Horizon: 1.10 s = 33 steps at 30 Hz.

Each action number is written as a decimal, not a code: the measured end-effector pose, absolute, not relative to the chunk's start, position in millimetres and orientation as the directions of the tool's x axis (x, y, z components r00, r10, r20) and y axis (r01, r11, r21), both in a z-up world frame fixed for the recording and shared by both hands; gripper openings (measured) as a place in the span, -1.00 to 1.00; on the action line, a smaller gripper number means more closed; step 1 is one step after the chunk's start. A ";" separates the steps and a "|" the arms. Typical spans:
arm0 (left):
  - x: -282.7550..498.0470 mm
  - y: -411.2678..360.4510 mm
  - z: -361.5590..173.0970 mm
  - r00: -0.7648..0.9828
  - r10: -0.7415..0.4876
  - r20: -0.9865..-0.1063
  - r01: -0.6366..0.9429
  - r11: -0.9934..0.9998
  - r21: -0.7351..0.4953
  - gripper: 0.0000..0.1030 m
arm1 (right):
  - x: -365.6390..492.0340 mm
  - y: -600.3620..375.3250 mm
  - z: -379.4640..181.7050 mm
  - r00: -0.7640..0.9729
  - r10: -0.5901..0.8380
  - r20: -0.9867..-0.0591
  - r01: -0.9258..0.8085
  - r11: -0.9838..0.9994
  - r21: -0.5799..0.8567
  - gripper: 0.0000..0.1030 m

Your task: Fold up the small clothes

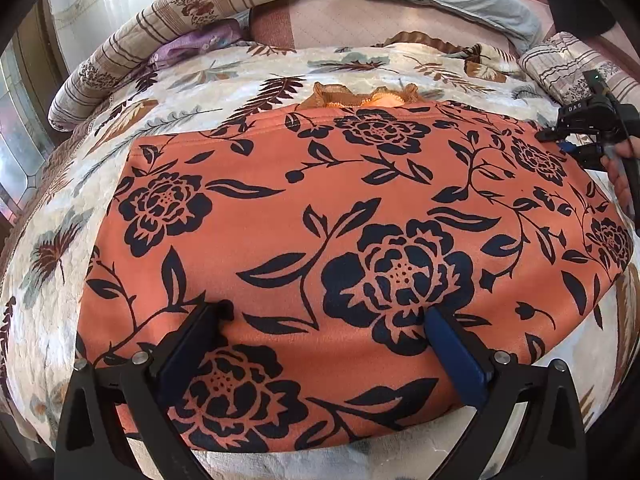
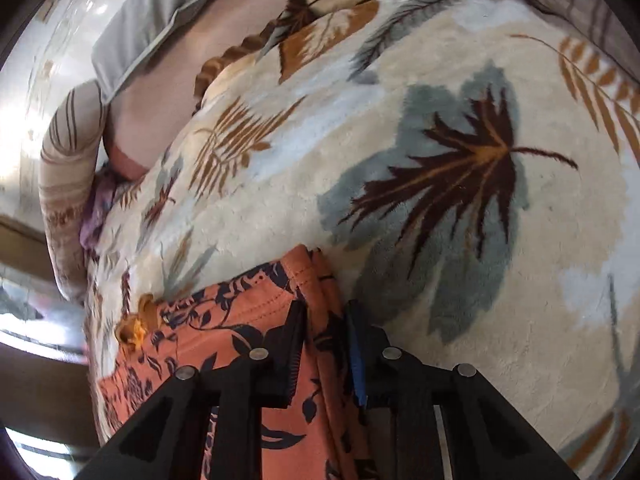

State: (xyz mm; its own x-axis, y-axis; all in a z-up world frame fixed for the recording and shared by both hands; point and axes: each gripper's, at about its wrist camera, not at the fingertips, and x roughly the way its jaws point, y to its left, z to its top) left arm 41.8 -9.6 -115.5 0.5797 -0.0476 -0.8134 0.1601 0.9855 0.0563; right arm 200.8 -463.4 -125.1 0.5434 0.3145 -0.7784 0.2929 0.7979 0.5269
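Spread flat on the leaf-print blanket (image 1: pixel 248 64): orange floral garment (image 1: pixel 320 208), ruffled collar (image 1: pixel 356 98) at its far edge. Over the garment's near-left part, left gripper (image 1: pixel 326 320), fingers wide apart, gripping nothing. At the garment's right edge, right gripper (image 2: pixel 326 312), fingers narrowed around the folded hem, cloth between them; cannot tell whether the pads press it.
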 end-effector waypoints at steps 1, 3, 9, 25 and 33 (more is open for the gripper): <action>42.1 -5.9 -110.9 0.572 -0.070 -0.818 0.167 0.985 0.033 0.99 | 196.9 -460.0 -120.3 0.557 0.299 -0.775 0.293 0.803 0.519 -0.40; 40.2 7.0 -98.0 0.585 -0.088 -0.806 0.144 0.990 -0.003 0.99 | 181.9 -450.2 -106.1 0.582 0.228 -0.781 0.293 0.837 0.463 -0.20; 21.0 96.3 -59.9 0.647 -0.031 -0.762 -0.107 0.986 -0.130 0.99 | 115.1 -413.8 -65.0 0.677 0.266 -0.686 0.178 0.845 0.504 0.33; 3.7 132.0 -68.6 0.580 0.042 -0.813 -0.191 0.978 -0.086 0.31 | 26.0 -349.1 -102.4 0.599 0.492 -0.632 0.076 0.751 0.656 0.34; 14.0 138.9 -97.6 0.488 0.056 -0.871 -0.240 0.968 -0.073 0.40 | 11.7 -375.6 -99.8 0.647 0.517 -0.560 0.090 0.677 0.730 0.36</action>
